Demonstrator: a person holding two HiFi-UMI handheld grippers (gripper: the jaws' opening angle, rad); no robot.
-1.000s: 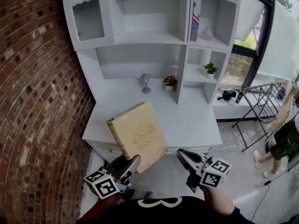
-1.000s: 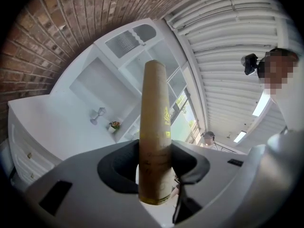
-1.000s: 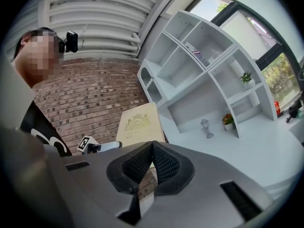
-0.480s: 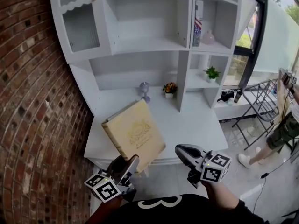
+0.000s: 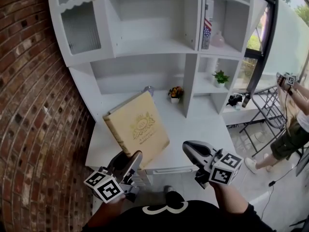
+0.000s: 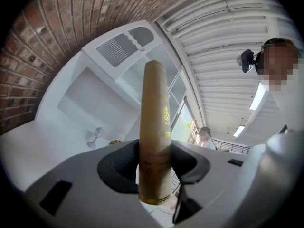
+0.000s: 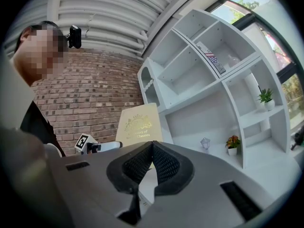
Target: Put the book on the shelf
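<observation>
A brick wall [image 5: 29, 105] fills the left of the head view, and a tall white shelf unit [image 5: 154, 47] stands against it, split into open compartments with a ribbed-glass door [image 5: 79, 25] at the upper left. Below the compartments a white table [image 5: 198, 129] juts out toward the person. At the far right another person [image 5: 289, 124] stands on the floor by a window.

The book [image 5: 137, 129] – large, tan, with a gold crest and lettering on its cover – is in the air over the left part of the table, tilted, its cover turned up toward the head camera; it rests on no shelf. The left gripper [image 5: 126, 164] holds it by the lower edge: in the left gripper view the jaws are pressed against both sides of the book [image 6: 154, 132], which rises edge-on between them, so the left gripper [image 6: 154, 175] is partly open around its thickness.

The right gripper [image 5: 190, 150] hangs to the right of the book, clear of it. In the right gripper view its ribbed pads meet with nothing between them – the right gripper [image 7: 151, 163] is closed and empty, and the book [image 7: 137, 125] shows beyond it.

Smaller things sit in the unit: a slim upright volume [image 5: 207, 21] and a pink vase [image 5: 217, 39] at the upper right, a green plant [image 5: 221, 76] below them, a potted flower [image 5: 175, 93] on the table, and a goblet [image 5: 148, 88] half hidden behind the book
</observation>
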